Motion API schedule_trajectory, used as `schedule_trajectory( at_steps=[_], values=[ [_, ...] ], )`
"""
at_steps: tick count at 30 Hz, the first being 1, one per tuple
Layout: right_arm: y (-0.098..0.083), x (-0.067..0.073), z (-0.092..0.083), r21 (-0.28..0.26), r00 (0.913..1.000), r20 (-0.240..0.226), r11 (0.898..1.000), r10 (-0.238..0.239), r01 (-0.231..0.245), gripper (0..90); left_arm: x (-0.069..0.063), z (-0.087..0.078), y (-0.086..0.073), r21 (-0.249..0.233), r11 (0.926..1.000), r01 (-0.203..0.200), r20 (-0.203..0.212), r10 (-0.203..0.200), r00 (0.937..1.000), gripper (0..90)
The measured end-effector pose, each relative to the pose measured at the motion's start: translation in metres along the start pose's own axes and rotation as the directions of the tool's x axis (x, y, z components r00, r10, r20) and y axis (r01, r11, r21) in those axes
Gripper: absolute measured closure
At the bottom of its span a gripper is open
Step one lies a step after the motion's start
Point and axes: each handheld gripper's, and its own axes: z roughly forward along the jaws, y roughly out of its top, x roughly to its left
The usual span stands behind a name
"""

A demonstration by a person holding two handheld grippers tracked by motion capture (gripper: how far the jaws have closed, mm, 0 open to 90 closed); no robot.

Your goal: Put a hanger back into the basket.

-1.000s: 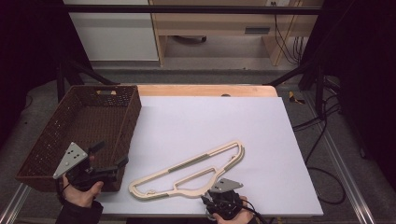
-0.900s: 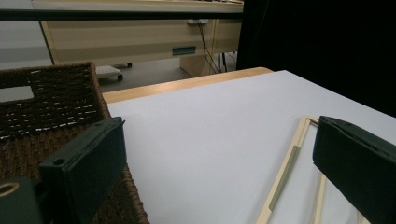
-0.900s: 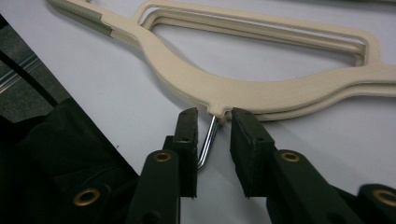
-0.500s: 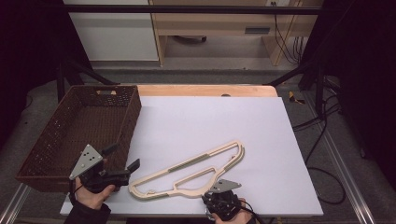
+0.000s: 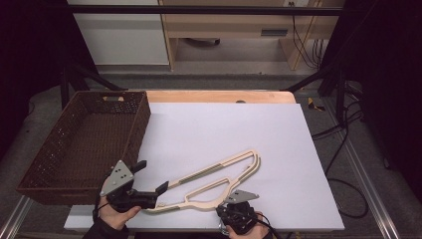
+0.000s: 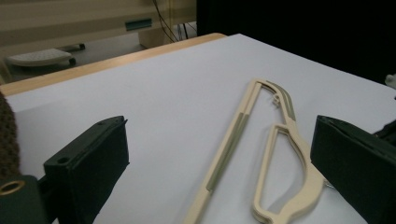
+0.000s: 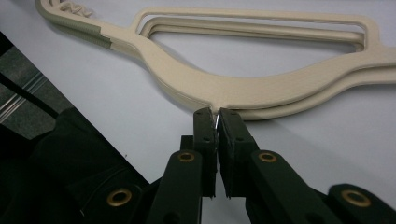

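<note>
A cream plastic hanger (image 5: pixel 214 181), which looks like two stacked, lies flat on the white tabletop (image 5: pixel 214 129) near the front edge. My right gripper (image 5: pixel 233 203) sits at the hanger's curved middle. In the right gripper view its jaws (image 7: pixel 217 114) have just been closing and now pinch a thin shiny metal stub, apparently the hook, at the hanger (image 7: pixel 243 88). My left gripper (image 5: pixel 151 177) stands open at the hanger's left end, jaws wide apart. In the left gripper view the hanger (image 6: pixel 280 135) runs ahead between the open jaws of the left gripper (image 6: pixel 219 126), untouched.
A dark brown wicker basket (image 5: pixel 79 144) with nothing in it stands at the table's left side, just behind my left hand. A wooden strip (image 5: pixel 219 96) borders the table's far edge. Cables trail on the floor to the right.
My left gripper has moved right and slightly down, away from the basket's front corner to the hanger's left end. The right hand has stayed at the hanger's middle.
</note>
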Motion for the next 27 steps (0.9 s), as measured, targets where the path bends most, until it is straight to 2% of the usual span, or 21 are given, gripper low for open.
schedule_trajectory(
  at_steps=[2, 8, 9, 10, 11, 12, 15, 20, 24, 26, 27],
  values=[
    [0.001, 0.0, -0.002, -0.008, 0.9999, 0.003, 1.0, 0.015, -0.015, 87.1, -0.005, 0.006, -0.002, 0.02, 0.9997, -0.011, 0.018, 0.01, 0.9998, 4.5],
    [0.002, -0.001, -0.005, -0.02, 0.9998, 0.003, 1.0, 0.02, -0.02, 87.7, -0.021, 0.025, -0.012, 0.08, 0.9963, -0.033, 0.079, 0.027, 0.9965, 6.1],
    [0.003, 0.0, -0.005, -0.016, 0.9993, 0.005, 0.999, 0.037, -0.037, 87.8, -0.024, 0.028, -0.013, 0.091, 0.995, -0.039, 0.09, 0.031, 0.9954, 6.5],
    [0.003, 0.0, -0.005, -0.02, 0.9992, 0.012, 0.999, 0.038, -0.038, 87.9, -0.028, 0.032, -0.015, 0.105, 0.9933, -0.048, 0.102, 0.038, 0.9941, 7.1],
    [0.004, -0.001, -0.006, -0.022, 0.9994, 0.0, 0.999, 0.034, -0.034, 88.0, -0.031, 0.037, -0.017, 0.12, 0.9909, -0.06, 0.114, 0.046, 0.9924, 7.6],
    [0.004, 0.0, -0.007, -0.019, 0.9988, 0.009, 0.999, 0.047, -0.047, 88.1, -0.035, 0.041, -0.019, 0.139, 0.9877, -0.073, 0.128, 0.055, 0.9902, 8.8],
    [0.005, -0.001, -0.008, -0.023, 0.9991, 0.004, 0.999, 0.042, -0.042, 88.8, -0.045, 0.056, -0.024, 0.196, 0.9724, -0.127, 0.165, 0.095, 0.9817, 11.2],
    [0.005, -0.001, -0.01, -0.018, 0.9994, -0.004, 0.999, 0.035, -0.035, 89.1, -0.06, 0.077, -0.028, 0.253, 0.9442, -0.21, 0.233, 0.151, 0.9606, 19.6],
    [0.006, -0.001, -0.01, -0.021, 0.9996, -0.009, 0.999, 0.028, -0.028, 89.1, -0.068, 0.09, -0.032, 0.301, 0.9255, -0.23, 0.277, 0.146, 0.9497, 24.5],
    [0.006, -0.001, -0.01, -0.022, 0.9994, -0.011, 0.999, 0.033, -0.033, 89.1, -0.072, 0.093, -0.033, 0.318, 0.9152, -0.248, 0.285, 0.157, 0.9455, 25.8],
    [0.006, -0.001, -0.011, -0.023, 0.9997, -0.009, 0.999, 0.024, -0.025, 89.2, -0.075, 0.095, -0.034, 0.334, 0.9047, -0.264, 0.287, 0.169, 0.9428, 28.0]
  ],
)
